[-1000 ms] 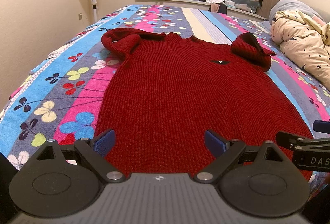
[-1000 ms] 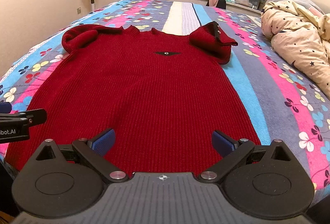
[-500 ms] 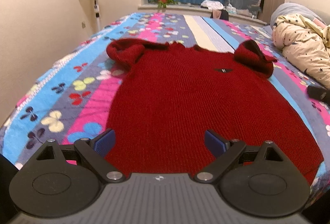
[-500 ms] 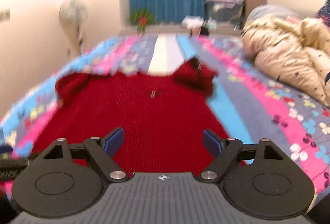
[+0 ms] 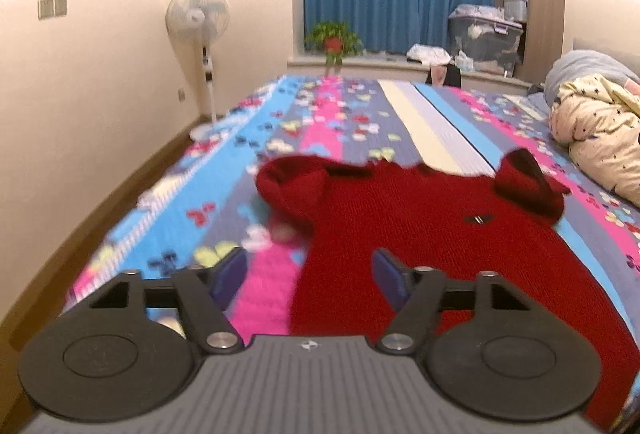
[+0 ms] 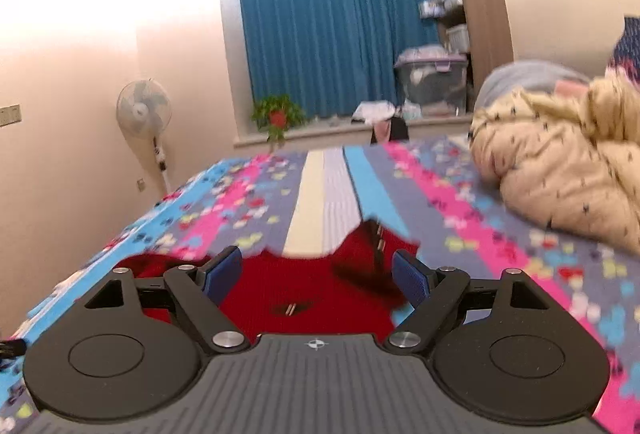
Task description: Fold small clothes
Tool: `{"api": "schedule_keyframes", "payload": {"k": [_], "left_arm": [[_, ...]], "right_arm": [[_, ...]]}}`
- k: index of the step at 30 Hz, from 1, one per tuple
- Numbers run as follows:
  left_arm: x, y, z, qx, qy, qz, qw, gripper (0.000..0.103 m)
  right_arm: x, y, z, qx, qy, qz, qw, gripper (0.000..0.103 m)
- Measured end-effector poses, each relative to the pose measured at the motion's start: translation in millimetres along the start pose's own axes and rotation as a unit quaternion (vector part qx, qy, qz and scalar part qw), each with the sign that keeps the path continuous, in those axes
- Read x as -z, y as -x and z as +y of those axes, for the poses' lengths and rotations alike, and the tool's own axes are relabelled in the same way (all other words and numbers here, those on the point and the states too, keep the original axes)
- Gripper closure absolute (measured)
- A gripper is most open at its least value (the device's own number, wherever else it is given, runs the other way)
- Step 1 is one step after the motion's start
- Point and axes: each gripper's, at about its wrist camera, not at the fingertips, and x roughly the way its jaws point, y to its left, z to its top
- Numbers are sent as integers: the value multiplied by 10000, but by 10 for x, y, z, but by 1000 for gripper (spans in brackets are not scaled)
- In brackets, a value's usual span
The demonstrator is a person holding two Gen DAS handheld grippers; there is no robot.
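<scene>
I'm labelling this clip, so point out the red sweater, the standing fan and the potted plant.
red sweater (image 5: 440,246): left wrist view, middle of its knitted front.
standing fan (image 5: 198,14): left wrist view, centre of its round head.
potted plant (image 6: 277,116): right wrist view, its red pot on the window ledge.

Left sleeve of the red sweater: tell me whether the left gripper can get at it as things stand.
Probably yes. The bunched left sleeve lies uncovered on the bedspread ahead of the left gripper, whose closing jaws hold nothing.
</scene>
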Motion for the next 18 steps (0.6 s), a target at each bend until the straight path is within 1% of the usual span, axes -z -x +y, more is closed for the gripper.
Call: {"api": "schedule_keyframes", "payload": {"k": [3,5,6,7,8,9,10,11,12,13,14,16,18], "left_arm": [[-135,-56,163,-176,13,-46,9998,38],[-184,-95,214,-223,83,0,9997,41],[-191,-117,204,-240,80,33,9997,44],[-190,-146,166,-252,29,78,9996,48],[-182,-173,98,-235,-50,122,9996,51],[-172,-210,28,-182,-111,159,9996,55],[-158,-252,-76,-84,-175,195,9996,61],[-144,-296,-189,25,-219,213,9995,64],[-149,-356,-325,160,-257,211,9993,72],[-145,-427,-462,259,-277,227,9990,78],[-165,-526,-629,374,-288,255,9986,80],[-215,-715,-955,572,-264,355,9974,81],[-303,-911,-1308,814,-232,417,9955,81]], "right_arm": [[-222,-395,-136,112,-154,42,9998,24],[-331,-683,-219,77,-282,87,9995,28],[-364,-823,-249,36,-318,100,9994,29],[-372,-964,-291,30,-346,106,9993,33],[-349,-1069,-321,63,-382,94,9992,36],[-315,-1176,-379,116,-435,86,9990,38],[-244,-1275,-457,185,-500,156,9985,46],[-201,-1382,-517,318,-588,396,9970,62],[-212,-1495,-609,460,-822,639,9935,68],[-246,-1559,-742,379,-1177,620,9904,69],[-282,-1608,-852,304,-1381,540,9885,71],[-379,-1727,-1051,528,-1538,405,9858,71],[-442,-1800,-1267,729,-1786,317,9807,71]]}}
